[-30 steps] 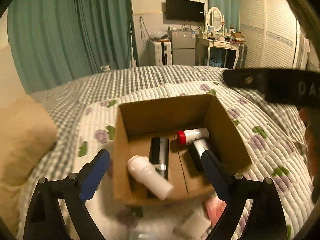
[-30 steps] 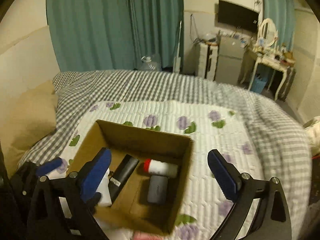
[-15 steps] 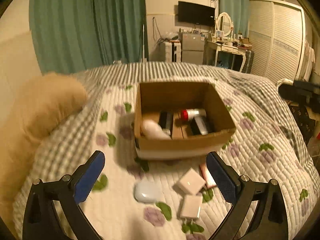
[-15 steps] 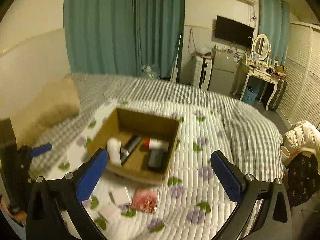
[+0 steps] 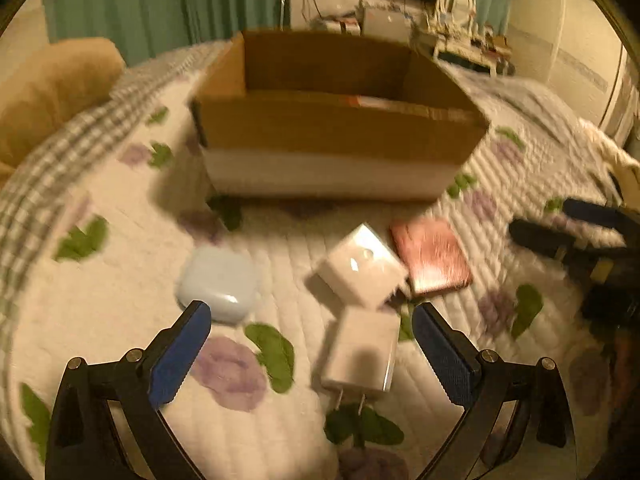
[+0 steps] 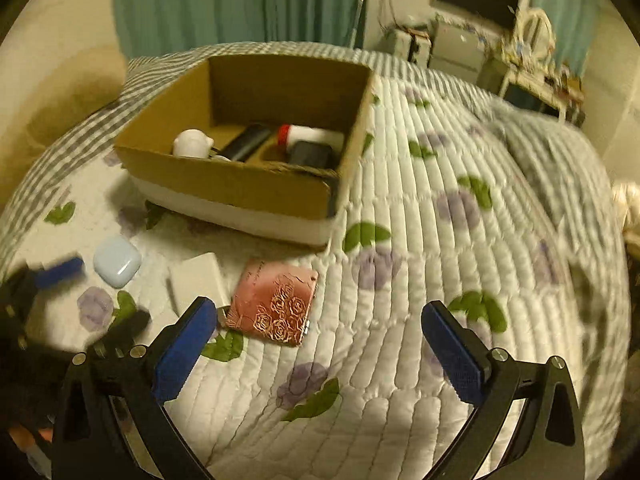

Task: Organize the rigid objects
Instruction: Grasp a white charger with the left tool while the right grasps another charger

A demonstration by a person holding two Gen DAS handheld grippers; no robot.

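Note:
A cardboard box [image 5: 336, 132] [image 6: 224, 180] sits on the quilted bed. It holds a white bottle [image 6: 192, 144], a black case [image 6: 248, 142], a red-capped bottle [image 6: 308, 136] and a dark device [image 6: 310, 154]. On the quilt in front lie a pale blue earbud case [image 5: 218, 282] [image 6: 117, 261], two white chargers [image 5: 362, 270] [image 5: 360, 356] and a pink rose-patterned case [image 5: 430, 256] [image 6: 274, 302]. My left gripper [image 5: 312, 344] is open low over the chargers. My right gripper [image 6: 316, 344] is open just right of the pink case.
A tan pillow [image 5: 52, 84] lies left of the box. Quilt stretches right of the box [image 6: 460, 208]. The other gripper shows at the right edge of the left wrist view [image 5: 580, 240] and at the left edge of the right wrist view [image 6: 48, 292]. Curtains and furniture stand behind.
Both grippers have pulled back from the box and dropped low over the loose items on the quilt. Both stay open and empty.

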